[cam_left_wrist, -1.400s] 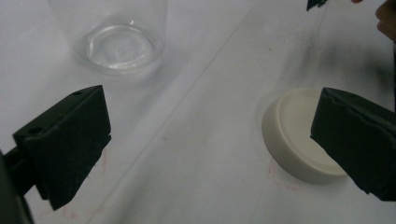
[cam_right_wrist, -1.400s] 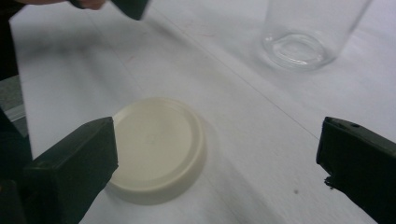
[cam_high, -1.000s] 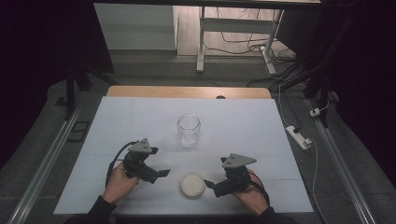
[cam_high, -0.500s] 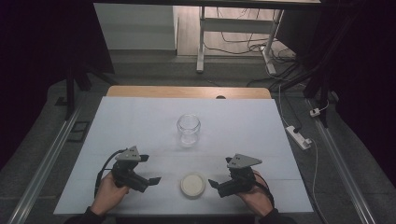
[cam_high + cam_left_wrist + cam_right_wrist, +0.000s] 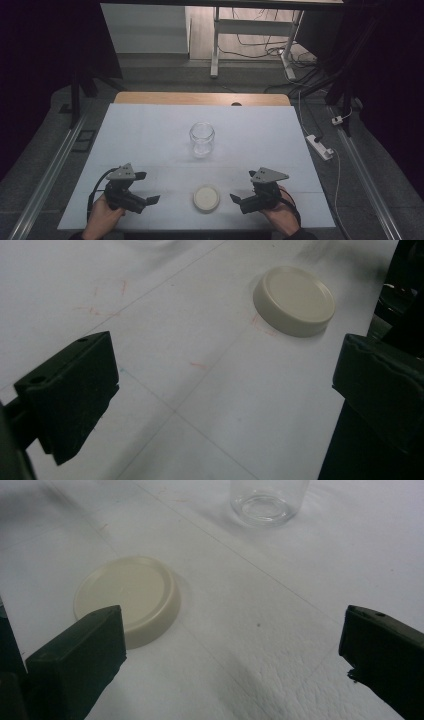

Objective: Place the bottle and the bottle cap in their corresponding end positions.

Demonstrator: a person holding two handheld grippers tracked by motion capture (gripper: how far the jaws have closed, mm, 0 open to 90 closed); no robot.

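— White tabletop (image 5: 150, 135) has bare room all around the glass jar (image 5: 202, 139) at its middle; the cream lid (image 5: 206, 198) lies flat near the front edge.

— And the grippers?

— Left gripper (image 5: 148, 199) and right gripper (image 5: 234, 198) flank the lid, apart from it, jaws spread, holding nothing.

— Jar's contents?

— Looks empty; its top is cut off in the right gripper view.

Colours and surface markings

Lid (image 5: 206, 198): plain cream, unpatterned. Jar (image 5: 202, 139): clear, colourless glass. Table cover (image 5: 150, 135): white, with thin grey grid lines and faint red pen marks. Left gripper (image 5: 145, 189) and right gripper (image 5: 235, 198): black jaws, grey top plates.
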